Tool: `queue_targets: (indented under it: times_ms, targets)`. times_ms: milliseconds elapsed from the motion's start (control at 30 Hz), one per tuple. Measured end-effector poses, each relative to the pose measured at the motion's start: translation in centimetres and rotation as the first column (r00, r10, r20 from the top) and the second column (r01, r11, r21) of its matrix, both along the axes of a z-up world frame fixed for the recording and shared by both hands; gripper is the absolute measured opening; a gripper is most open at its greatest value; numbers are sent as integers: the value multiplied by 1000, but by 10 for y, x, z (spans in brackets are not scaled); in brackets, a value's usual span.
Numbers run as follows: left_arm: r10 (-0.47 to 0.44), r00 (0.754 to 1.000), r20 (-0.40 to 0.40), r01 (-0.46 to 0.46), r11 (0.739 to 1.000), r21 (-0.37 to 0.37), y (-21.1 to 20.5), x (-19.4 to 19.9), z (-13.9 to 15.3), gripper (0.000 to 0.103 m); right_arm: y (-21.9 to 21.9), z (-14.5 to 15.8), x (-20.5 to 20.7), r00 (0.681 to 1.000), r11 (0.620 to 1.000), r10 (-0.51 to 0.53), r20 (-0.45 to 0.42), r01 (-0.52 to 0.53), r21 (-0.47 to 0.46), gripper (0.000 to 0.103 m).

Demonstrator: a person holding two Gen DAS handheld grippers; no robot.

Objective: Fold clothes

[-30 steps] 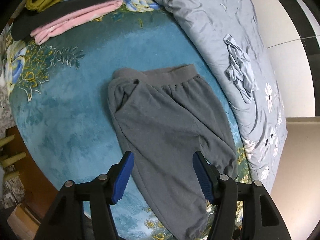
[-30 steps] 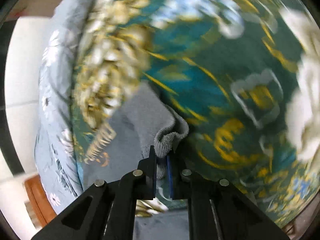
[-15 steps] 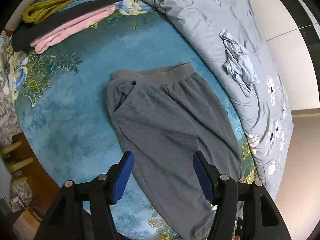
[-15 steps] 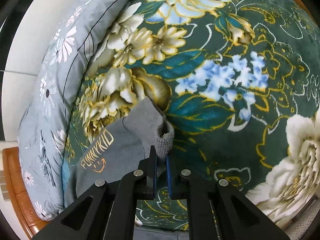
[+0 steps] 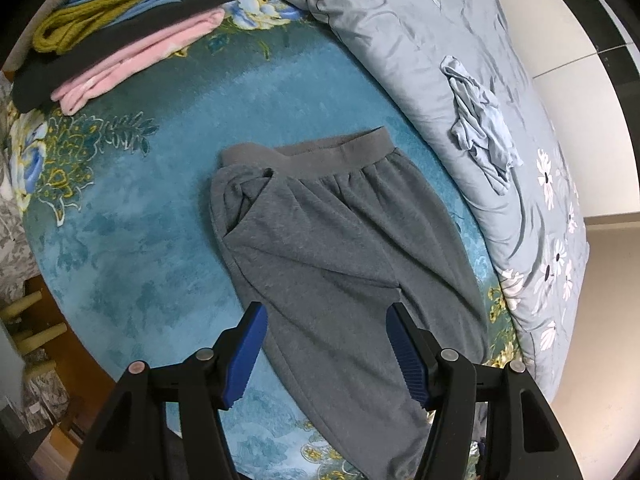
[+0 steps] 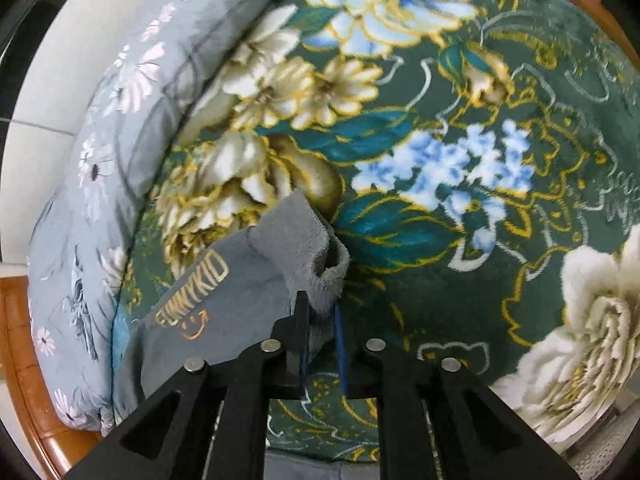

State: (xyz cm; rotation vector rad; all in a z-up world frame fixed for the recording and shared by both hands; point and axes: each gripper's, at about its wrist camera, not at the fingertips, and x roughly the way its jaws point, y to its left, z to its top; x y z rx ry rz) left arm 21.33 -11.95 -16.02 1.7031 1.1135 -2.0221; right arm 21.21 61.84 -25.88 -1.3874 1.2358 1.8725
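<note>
Left wrist view only: grey sweatpants point(image 5: 344, 264) spread flat on a teal floral blanket point(image 5: 132, 216), waistband away from the camera, legs running down under the left gripper point(image 5: 325, 350). Same view shows a stack of folded clothes point(image 5: 120, 36) at the blanket's upper left, well apart from the pants, and a crumpled pale blue garment point(image 5: 478, 120) lying on the grey-blue floral quilt point(image 5: 420, 40) along the right.

Right wrist view only: a leg cuff point(image 6: 316, 248) of the pants, gold "FUNNYKID" print point(image 6: 196, 288) on the fabric just left of it, and a wooden bed edge point(image 6: 24, 344) at lower left.

Left jaws wide apart, holding nothing, hovering above the pants' leg; fabric sits between and below the blue pads point(image 5: 248, 356). Right gripper point(image 6: 320, 320) jaws nearly closed, pinching the cuff, which stands bunched above the dark green part of the blanket. Nothing blocks the waistband.
</note>
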Motion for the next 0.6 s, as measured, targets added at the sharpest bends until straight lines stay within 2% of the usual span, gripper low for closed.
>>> queue_targets:
  times_ms: [33, 67, 167, 233, 367, 467, 600]
  targets:
    - [-6, 1000, 2, 6, 1000, 2, -2, -1, -3, 67, -4, 7, 6, 1000, 1000, -1, -16, 1, 3, 39]
    - [-14, 1000, 6, 14, 1000, 4, -4, -3, -8, 67, -9, 13, 12, 999, 1000, -5, -32, 5, -1, 43]
    - [-55, 998, 32, 55, 998, -13, -11, -6, -23, 68, -32, 17, 51, 999, 999, -28, -40, 27, -29, 43]
    - [-75, 996, 52, 76, 997, -21, -18, -7, -34, 68, -55, 10, 87, 997, 994, -70, -28, 67, -87, 43]
    - [-64, 994, 89, 66, 998, -19, -41, -5, -59, 68, -109, -7, 152, 986, 970, -166, 23, 167, -174, 43]
    - [-42, 994, 101, 44, 999, -14, -60, -5, -77, 68, -141, -16, 181, 966, 938, -258, 18, 255, -234, 43]
    - [-38, 993, 114, 42, 999, -28, -81, -8, -97, 68, -169, -31, 187, 942, 901, -335, 20, 327, -286, 43]
